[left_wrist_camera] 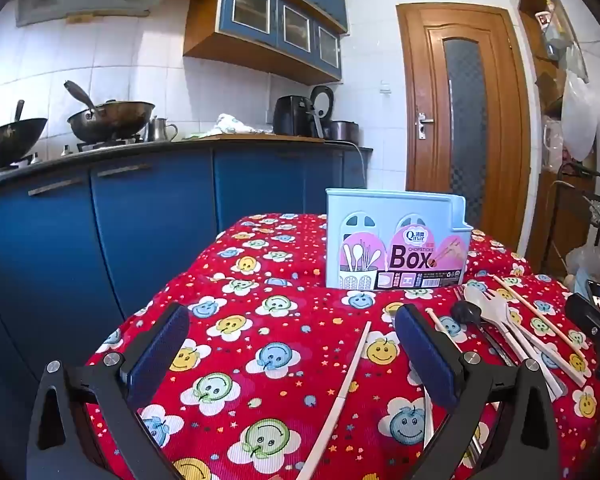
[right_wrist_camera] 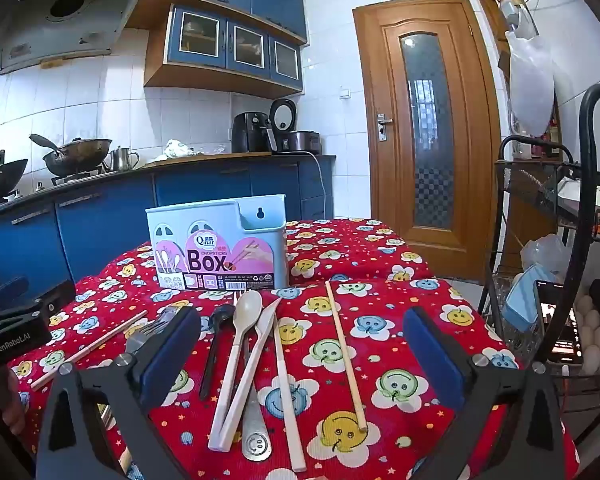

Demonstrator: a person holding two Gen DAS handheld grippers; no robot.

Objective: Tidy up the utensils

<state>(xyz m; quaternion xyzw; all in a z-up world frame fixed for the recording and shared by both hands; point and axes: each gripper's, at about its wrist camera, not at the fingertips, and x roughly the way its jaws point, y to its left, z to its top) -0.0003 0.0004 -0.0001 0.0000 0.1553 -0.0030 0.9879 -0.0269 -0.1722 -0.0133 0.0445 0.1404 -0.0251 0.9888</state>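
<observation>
- The left claw [left_wrist_camera: 292, 344] stands wide open with nothing between its blue-padded fingers [left_wrist_camera: 160, 348], hovering low over the counter [left_wrist_camera: 260, 264], which is draped in a red cloth printed with smiley-face flowers.
- Between the left claw's fingers, nearer its right one, a single pale wooden chopstick [left_wrist_camera: 346, 392] lies on the cloth, touching neither pad.
- The right claw [right_wrist_camera: 302, 344] is likewise spread fully, gripping nothing.
- Between the right claw's fingers lie a cream plastic spoon [right_wrist_camera: 238, 344], a cream plastic knife [right_wrist_camera: 256, 356], a black spoon [right_wrist_camera: 216, 340], a pale flat chopstick [right_wrist_camera: 286, 380] and a metal handle with a stamped smiley [right_wrist_camera: 255, 436]; they overlap in a loose bundle.
- A thin wooden chopstick [right_wrist_camera: 346, 356] lies apart from that bundle, closer to the right claw's right finger.
- A metal fork [right_wrist_camera: 146, 334] rests just outside the right claw's left finger, partly hidden by it, and another thin chopstick [right_wrist_camera: 92, 350] lies further left.
- Ahead of both claws, beyond the utensils, stands a light blue plastic utensil box with a pink "Box" label [right_wrist_camera: 220, 244], upright on the cloth.
</observation>
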